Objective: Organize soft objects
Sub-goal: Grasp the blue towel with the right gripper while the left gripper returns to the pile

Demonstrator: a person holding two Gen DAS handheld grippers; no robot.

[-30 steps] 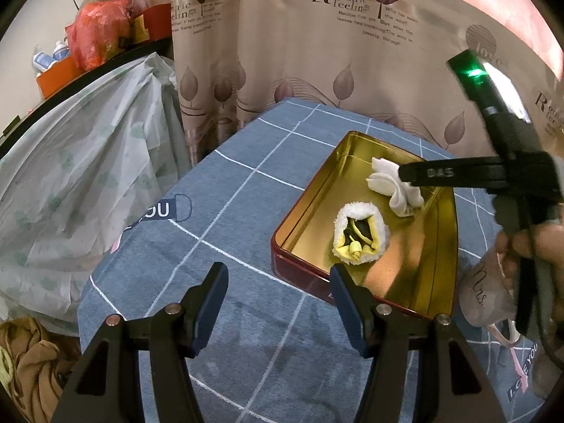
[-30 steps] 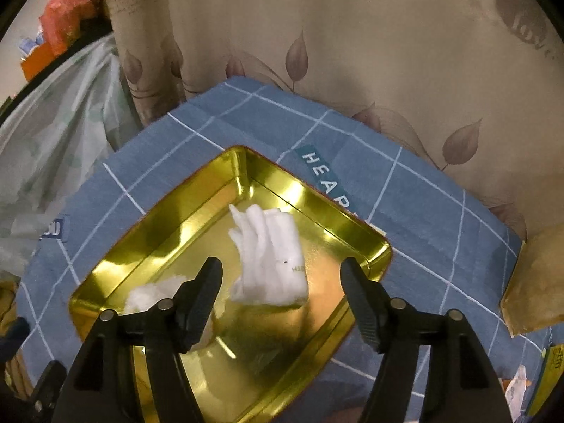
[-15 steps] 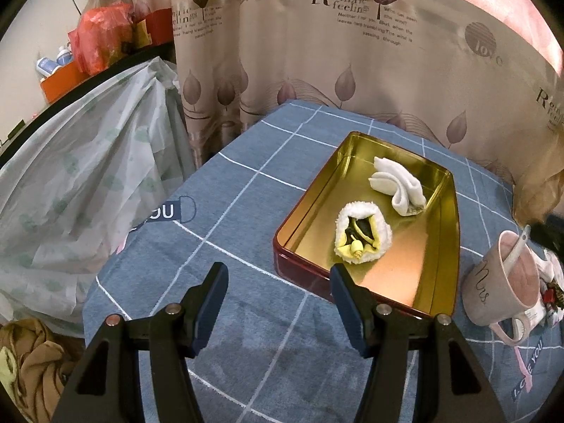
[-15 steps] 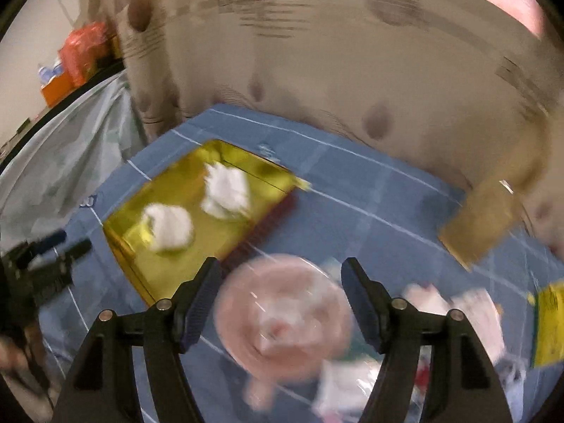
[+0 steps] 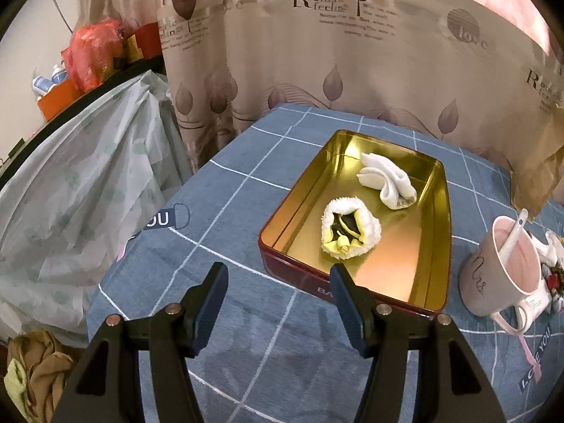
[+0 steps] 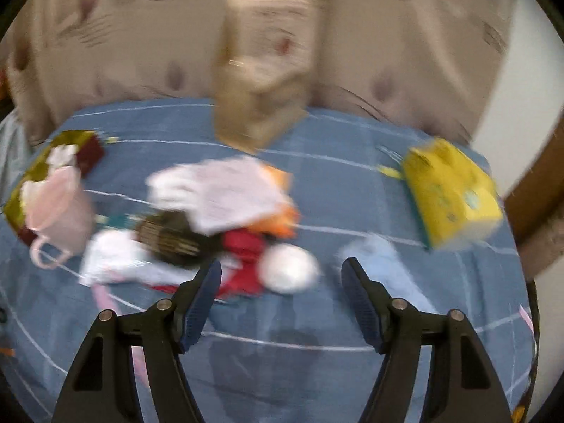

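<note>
Left tool [image 5: 278, 298] is hanging over the blue checked tablecloth [image 5: 225, 211] on the tabletop, jaws spread wide apart with nothing between them, pretty much where it was a second ago. Just past its tips, the gold-lined rectangular tin with dark red sides [image 5: 299, 211] is sitting open. Inside it, the fluffy white rolled sock with a yellow-and-black inside [image 5: 350, 232] is lying nearest, and the folded plain white sock [image 5: 386, 179] is lying further back, the two apart from each other. To the right of the tin, a pink mug with a white spoon in it [image 5: 500, 275] is standing upright.

Right tool [image 6: 282, 280] is also gaping with nothing gripped. A second ago it was hovering right over the tin and the white sock; now its view is all smeared and it's facing a jumbled pile of soft things [image 6: 218, 211] on the cloth: white, orange, red and dark pieces, too blurry to sort out. A white round thing [image 6: 287, 269] is sitting just beyond the tips. A yellow packet [image 6: 451, 194] is lying off to the right, and a brown paper bag [image 6: 264, 70] is standing at the back by the curtain.
</note>
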